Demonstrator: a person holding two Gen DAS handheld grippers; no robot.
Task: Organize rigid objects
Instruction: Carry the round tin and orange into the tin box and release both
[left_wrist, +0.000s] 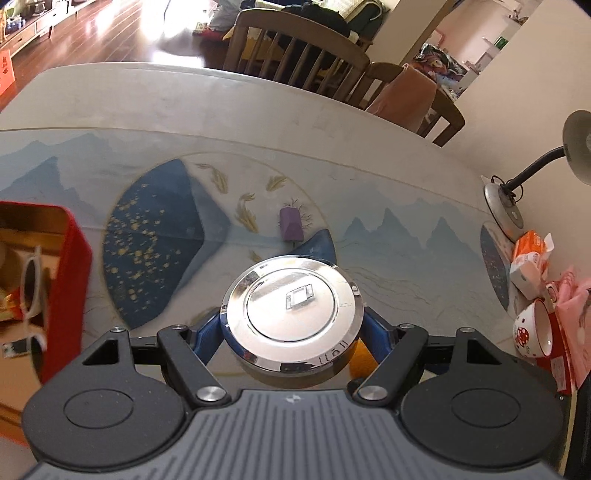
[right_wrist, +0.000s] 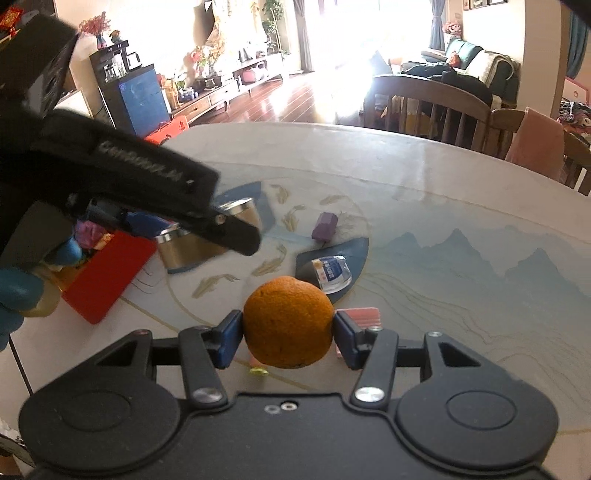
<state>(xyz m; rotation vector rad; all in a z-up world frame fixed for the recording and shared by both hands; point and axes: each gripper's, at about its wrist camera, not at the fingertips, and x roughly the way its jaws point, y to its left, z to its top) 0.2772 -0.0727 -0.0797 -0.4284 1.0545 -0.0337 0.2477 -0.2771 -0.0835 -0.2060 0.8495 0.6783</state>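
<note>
The round steel tin is pinched at its rim by the left gripper, fingers at nine and three o'clock; polished metal looks slick and stiff, so grip the side wall. The right gripper pinches an orange, firm but bruisable. At nine o'clock on the surface sits a red box.
</note>
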